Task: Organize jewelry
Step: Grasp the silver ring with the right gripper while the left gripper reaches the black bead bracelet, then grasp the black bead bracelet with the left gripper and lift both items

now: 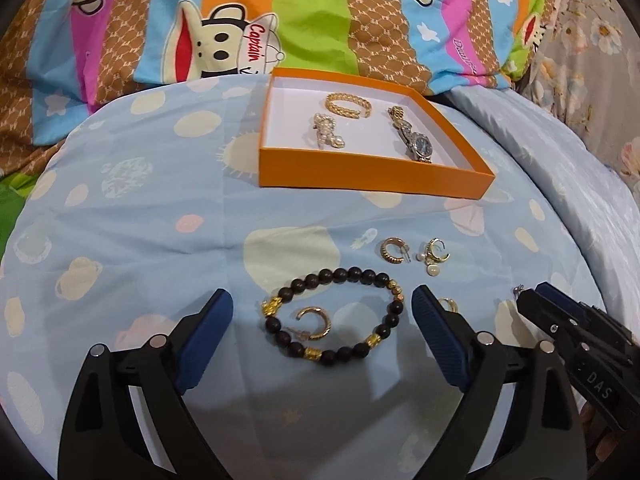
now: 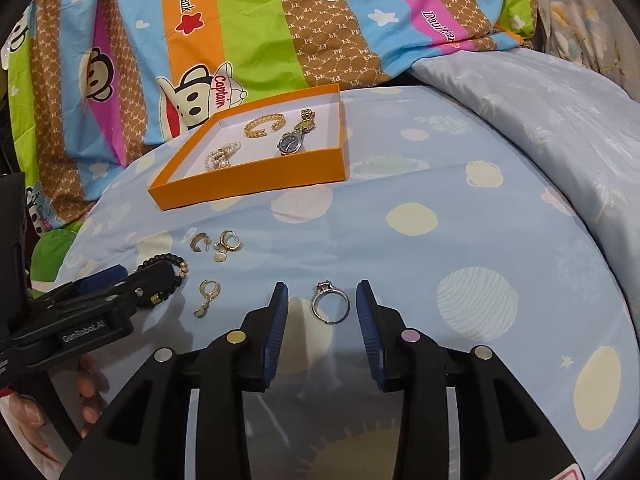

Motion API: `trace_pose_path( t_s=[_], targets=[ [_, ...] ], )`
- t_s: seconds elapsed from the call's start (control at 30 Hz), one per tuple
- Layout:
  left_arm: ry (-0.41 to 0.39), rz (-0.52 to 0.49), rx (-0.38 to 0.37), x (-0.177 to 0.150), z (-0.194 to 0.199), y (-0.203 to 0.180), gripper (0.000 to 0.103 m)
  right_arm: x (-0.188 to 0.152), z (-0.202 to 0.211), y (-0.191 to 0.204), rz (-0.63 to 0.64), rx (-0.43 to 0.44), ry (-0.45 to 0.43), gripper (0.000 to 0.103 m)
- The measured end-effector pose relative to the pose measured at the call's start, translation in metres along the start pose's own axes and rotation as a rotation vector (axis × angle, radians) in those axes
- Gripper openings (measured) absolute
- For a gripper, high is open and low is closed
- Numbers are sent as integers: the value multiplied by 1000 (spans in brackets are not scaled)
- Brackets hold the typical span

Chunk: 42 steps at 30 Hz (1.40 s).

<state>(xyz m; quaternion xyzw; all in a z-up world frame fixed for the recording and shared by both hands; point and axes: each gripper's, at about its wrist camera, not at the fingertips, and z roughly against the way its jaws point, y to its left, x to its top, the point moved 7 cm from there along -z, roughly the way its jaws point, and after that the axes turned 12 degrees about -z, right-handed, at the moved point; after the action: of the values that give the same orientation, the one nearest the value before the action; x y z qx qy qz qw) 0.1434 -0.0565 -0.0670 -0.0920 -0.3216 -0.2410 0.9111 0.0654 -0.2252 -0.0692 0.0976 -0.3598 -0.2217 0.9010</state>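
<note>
Fingers of the left gripper (image 1: 322, 306) spread wide, flanking a black-and-gold bead bracelet (image 1: 334, 314) with a gold hoop earring (image 1: 316, 322) inside its loop; fingers of the right gripper (image 2: 322, 302) likewise spread, either side of a silver stone-set ring (image 2: 330, 306) lying on the light blue bedspread (image 2: 440, 184). Loose items between bracelet and box: gold hoop earring (image 1: 394, 251), pearl earring cluster (image 1: 434, 255), drop earring (image 2: 208, 296). Orange box (image 1: 372, 174), toward the bedspread's far edge, holds a gold chain bracelet (image 1: 347, 106), pearl piece (image 1: 326, 132) and wristwatch (image 1: 414, 140).

two bracelets (image 1: 347, 106), one watch (image 1: 416, 142), one ring (image 2: 330, 307)
</note>
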Motion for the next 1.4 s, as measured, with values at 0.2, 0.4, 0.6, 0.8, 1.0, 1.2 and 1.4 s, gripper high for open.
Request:
trace_pose_path(
  t_s=[0.2, 0.4, 0.6, 0.8, 1.0, 1.2, 1.4],
  targets=[
    [6, -15, 14, 5, -5, -2, 85, 0, -1, -3, -12, 2, 8, 35],
    [-8, 12, -28, 1, 2, 2, 85, -1, -4, -7, -11, -3, 28, 39],
    [10, -73, -20, 2, -2, -16, 85, 0, -8, -2, 21, -35, 31, 40],
    [-3, -17, -22, 1, 3, -2, 85, 2, -9, -5, 16, -49, 29, 20],
    [-4, 15, 6, -5, 9, 20, 82, 2, -9, -6, 14, -46, 28, 20],
    [-3, 35, 2, -4, 8, 35, 71, 2, -8, -6, 12, -41, 29, 20],
    [1, -51, 4, -1, 4, 24, 47, 3, -9, -5, 8, -38, 30, 20]
  ],
)
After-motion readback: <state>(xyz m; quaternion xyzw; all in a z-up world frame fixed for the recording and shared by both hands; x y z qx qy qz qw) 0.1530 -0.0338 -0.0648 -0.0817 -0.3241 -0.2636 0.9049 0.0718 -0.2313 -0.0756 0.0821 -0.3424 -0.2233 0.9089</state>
